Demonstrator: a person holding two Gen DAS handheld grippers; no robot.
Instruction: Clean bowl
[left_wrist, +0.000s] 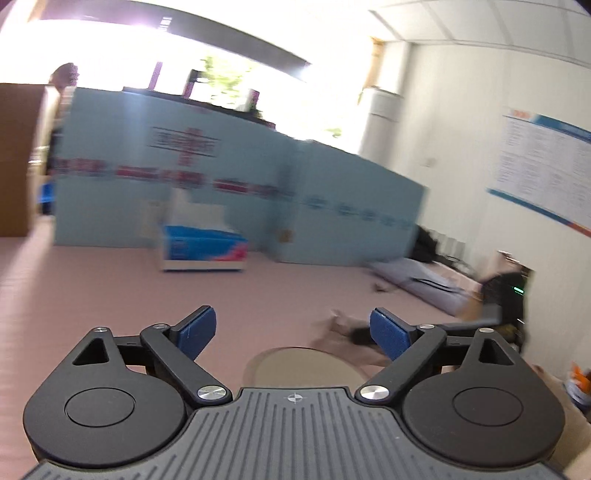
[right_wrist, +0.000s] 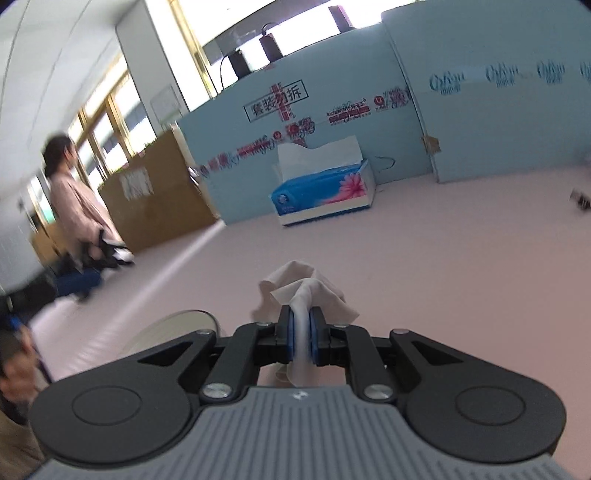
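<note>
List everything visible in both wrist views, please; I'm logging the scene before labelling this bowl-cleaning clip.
bowl: one, beige, on the pink table just ahead of the left gripper, partly hidden by it.
tissue: one, white, crumpled, pinched in the right gripper.
tissue box: one, blue with a pink flower, far side of the table, a sheet sticking up.
table: one, pink surface.
blue panels: light blue, printed, standing behind the table.
cardboard box: one, brown, left of the panels.
wall chart: one, white and blue, right wall.
bystander: one, pale pink top, far left.
left gripper: black with blue pads, open, nothing between them.
right gripper: black with blue pads, shut on the tissue.
</note>
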